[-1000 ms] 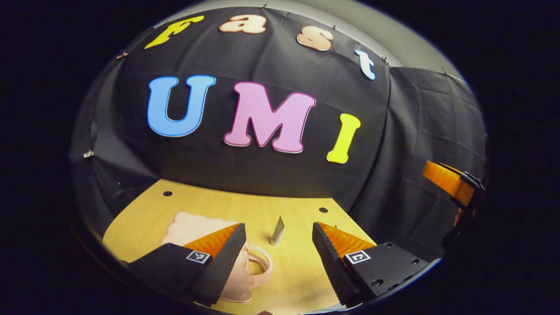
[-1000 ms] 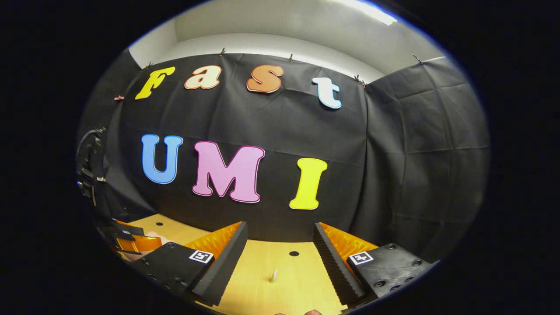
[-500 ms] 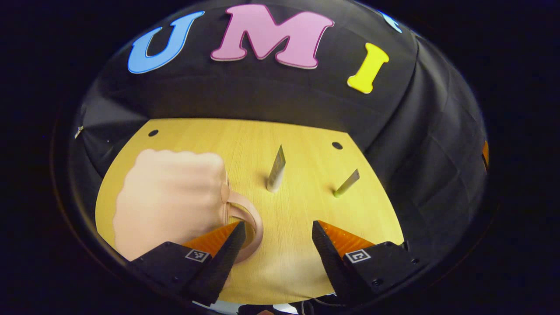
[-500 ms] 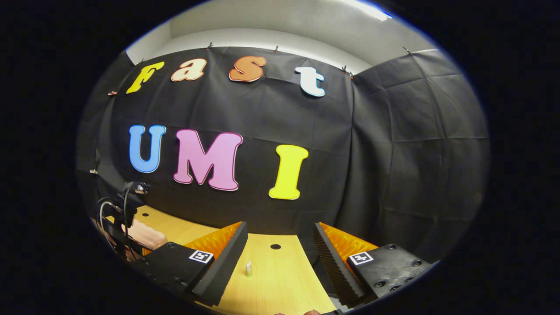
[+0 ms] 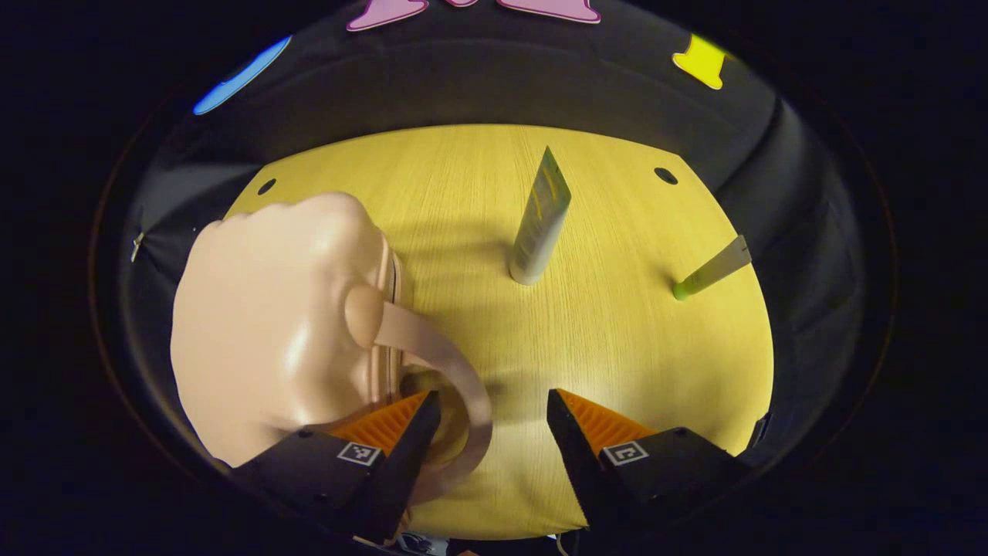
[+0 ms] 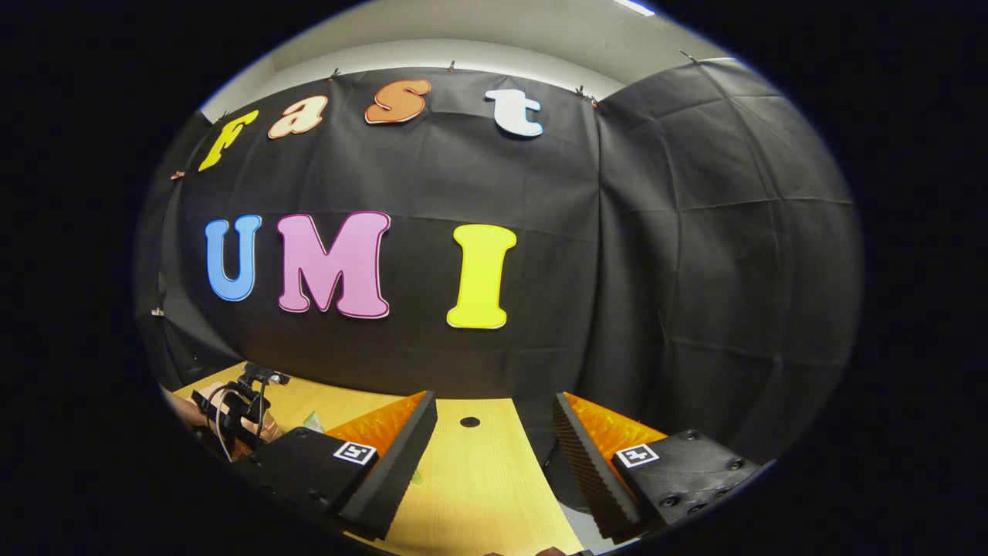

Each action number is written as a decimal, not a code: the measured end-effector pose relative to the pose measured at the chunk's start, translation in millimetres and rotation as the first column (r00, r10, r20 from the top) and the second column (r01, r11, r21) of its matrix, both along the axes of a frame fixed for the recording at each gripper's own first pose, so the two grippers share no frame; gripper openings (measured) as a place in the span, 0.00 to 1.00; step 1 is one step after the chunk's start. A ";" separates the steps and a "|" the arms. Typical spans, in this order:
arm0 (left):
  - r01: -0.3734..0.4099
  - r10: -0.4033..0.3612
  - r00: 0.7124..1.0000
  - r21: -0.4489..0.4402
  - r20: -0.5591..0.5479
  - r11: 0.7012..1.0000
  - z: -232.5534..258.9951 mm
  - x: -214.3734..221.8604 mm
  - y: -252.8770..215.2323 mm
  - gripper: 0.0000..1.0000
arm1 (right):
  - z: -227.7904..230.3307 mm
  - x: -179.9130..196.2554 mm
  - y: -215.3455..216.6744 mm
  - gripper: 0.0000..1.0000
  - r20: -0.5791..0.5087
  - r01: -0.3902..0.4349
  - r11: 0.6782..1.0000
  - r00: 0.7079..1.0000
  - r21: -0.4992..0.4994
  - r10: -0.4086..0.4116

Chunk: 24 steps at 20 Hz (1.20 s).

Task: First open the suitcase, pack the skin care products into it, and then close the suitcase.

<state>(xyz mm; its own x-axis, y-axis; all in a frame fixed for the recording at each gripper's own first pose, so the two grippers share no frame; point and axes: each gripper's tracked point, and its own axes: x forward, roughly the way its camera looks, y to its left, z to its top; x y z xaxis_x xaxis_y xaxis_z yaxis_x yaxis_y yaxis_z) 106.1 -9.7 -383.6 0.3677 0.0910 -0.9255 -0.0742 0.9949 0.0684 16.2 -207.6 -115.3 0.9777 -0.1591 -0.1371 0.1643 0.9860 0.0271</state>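
In the left gripper view a pale pink suitcase [image 5: 278, 324] lies shut on the left of the wooden table [image 5: 617, 347]. Its looped handle [image 5: 451, 363] points toward me. My left gripper [image 5: 490, 436] is open just above the handle, and the loop lies against the left finger and partly in the gap. A silvery-green tube [image 5: 540, 220] stands upright mid-table. A second tube with a green cap [image 5: 710, 270] stands at the right edge. In the right gripper view my right gripper [image 6: 494, 452] is open and empty, held above the table's right part [image 6: 478, 479].
Black cloth walls close the table at the back and right. Round holes [image 5: 665, 175] mark the table's far corners. In the right gripper view the left gripper [image 6: 239, 401] with its cables and a hand shows at far left.
My left gripper has tipped down and come closer over the suitcase handle; the suitcase and tubes now loom larger. The right gripper has swung slightly to the right and stays open.
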 end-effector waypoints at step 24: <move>-0.137 0.025 0.941 0.311 0.338 0.940 285.9 -29.7 394.3 0.12 | 41.4 108.0 240.5 0.97 0.085 -0.205 0.975 0.976 0.089 0.198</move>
